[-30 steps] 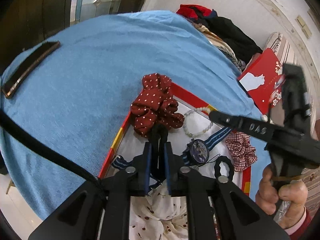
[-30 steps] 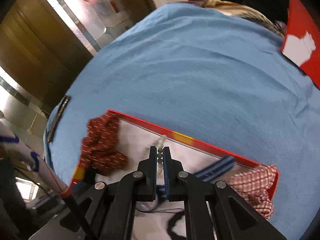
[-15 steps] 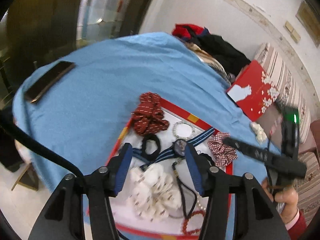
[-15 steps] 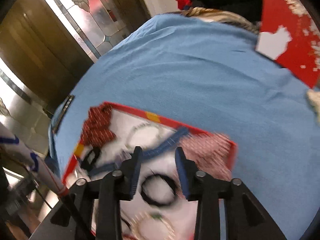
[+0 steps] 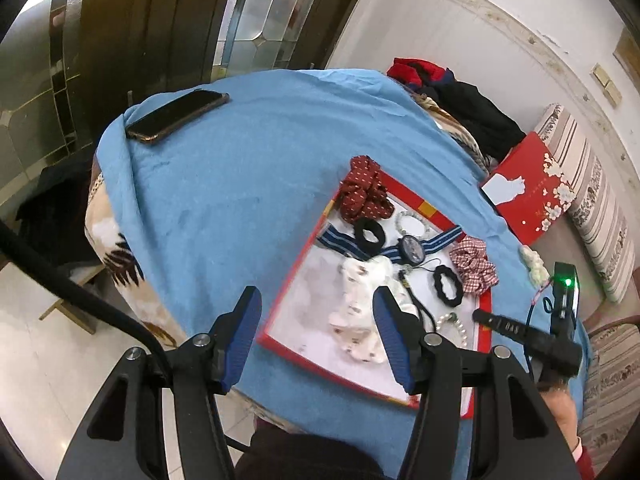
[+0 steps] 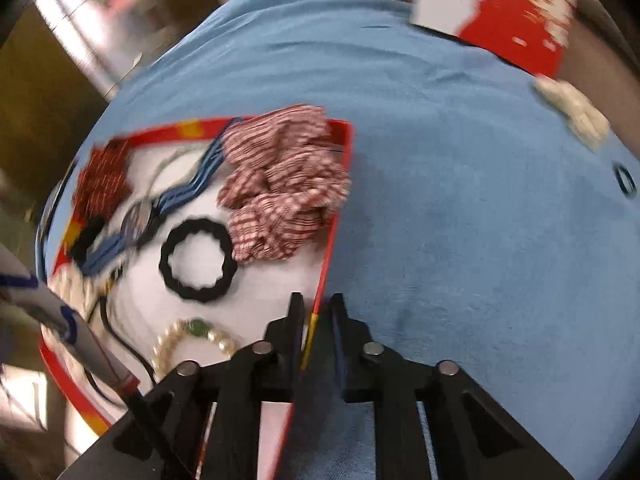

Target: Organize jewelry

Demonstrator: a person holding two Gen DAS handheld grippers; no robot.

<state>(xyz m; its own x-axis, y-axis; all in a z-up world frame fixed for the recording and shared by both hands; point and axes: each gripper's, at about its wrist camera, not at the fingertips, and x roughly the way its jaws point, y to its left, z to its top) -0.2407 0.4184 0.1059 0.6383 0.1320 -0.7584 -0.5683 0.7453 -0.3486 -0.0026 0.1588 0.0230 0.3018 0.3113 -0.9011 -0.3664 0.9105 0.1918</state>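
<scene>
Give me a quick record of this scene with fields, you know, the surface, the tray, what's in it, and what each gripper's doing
surface: blue cloth
tray: red-rimmed tray, white inside
contents: red dotted scrunchie, checked scrunchie, striped-strap watch, two black hair ties, pearl bracelet
off tray: phone, red box
left gripper: open, empty, above tray's near edge
right gripper: jaws slightly apart, straddling tray rim, empty

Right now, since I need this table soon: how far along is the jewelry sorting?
Mostly gathered: checked scrunchie, watch and pearl bracelet lie in the red tray. Nothing in hand: left gripper open, right gripper slightly open astride the tray's rim. Remaining: a cream piece and a small dark ring on the blue cloth.
</scene>
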